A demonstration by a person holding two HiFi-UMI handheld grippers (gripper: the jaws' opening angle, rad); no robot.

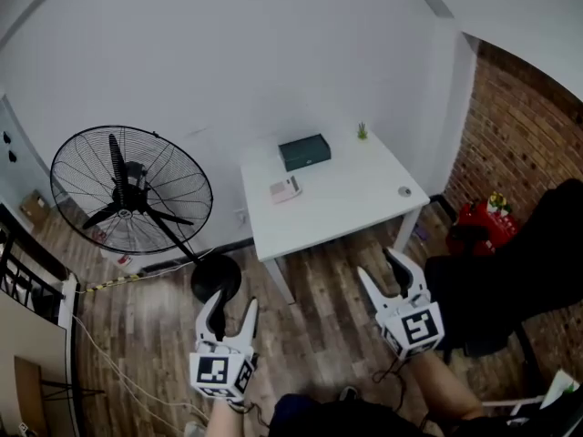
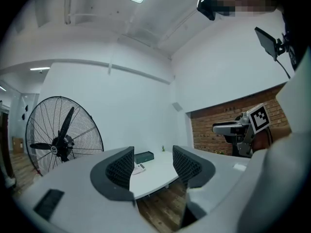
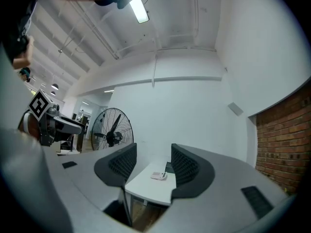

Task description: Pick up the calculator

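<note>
Both pairs of jaws stand wide apart with nothing between the pads: the left gripper point(image 1: 231, 303) and the right gripper point(image 1: 379, 264) are empty, point level, and hang over the wooden floor well short of the white table point(image 1: 355, 203). The calculator point(image 1: 285, 189) lies flat on that table toward its 9 o'clock side, at about 1 o'clock from the left gripper and 10 o'clock from the right; in the right gripper view it sits framed in the gap between the jaws, far off. Just beyond it, at its 1 o'clock, stands a dark green box point(image 1: 304, 151), and a large floor fan point(image 1: 130, 192) stands at 9 o'clock of the table, its round base close to the near table leg. We judge the approach as barely begun, so the risks lie ahead. The calculator looks thin and flat, so jaws brought in level may ride over it or shove it against the box; jaws tilted down too steeply may scrape the tabletop and pinch only an edge. A sideways nudge could slide it toward the nearby 9 o'clock edge. The left gripper, if swung wide, could catch the fan's grille or stand.
</note>
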